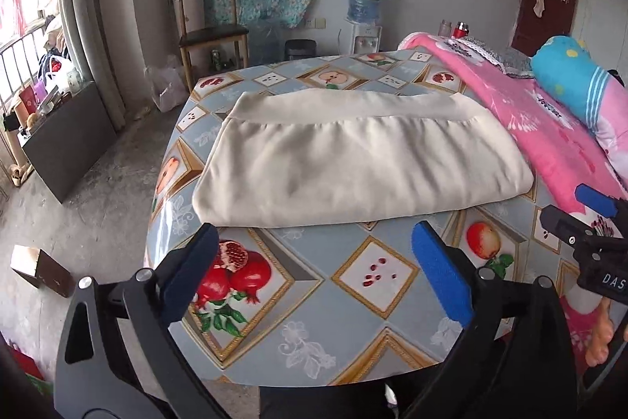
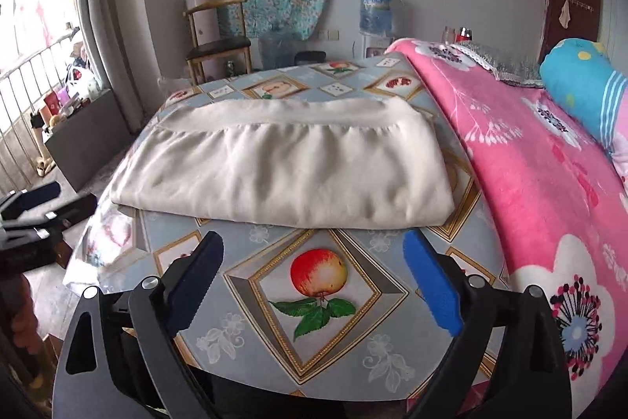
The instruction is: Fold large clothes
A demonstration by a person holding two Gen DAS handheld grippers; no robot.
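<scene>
A cream garment [image 1: 353, 160] lies folded into a flat rectangle on the fruit-patterned tablecloth [image 1: 306, 301], its ribbed hem band along the far edge. In the right wrist view the same garment [image 2: 286, 167] fills the middle of the table. My left gripper [image 1: 314, 242] hovers just short of the garment's near edge, open, with nothing between its blue pads. My right gripper [image 2: 314, 246] is likewise open and empty, near the garment's near edge. The right gripper's tip [image 1: 596, 218] shows at the right edge of the left wrist view. The left gripper [image 2: 35, 207] shows at the left edge of the right wrist view.
A pink floral blanket [image 2: 549, 183] covers the table's right side, with a blue pillow [image 2: 581, 81] on it. Beyond the table stand a wooden chair [image 1: 212, 30] and a water dispenser [image 1: 365, 14]. A grey cabinet [image 1: 66, 144] and a small box [image 1: 39, 269] are on the floor at left.
</scene>
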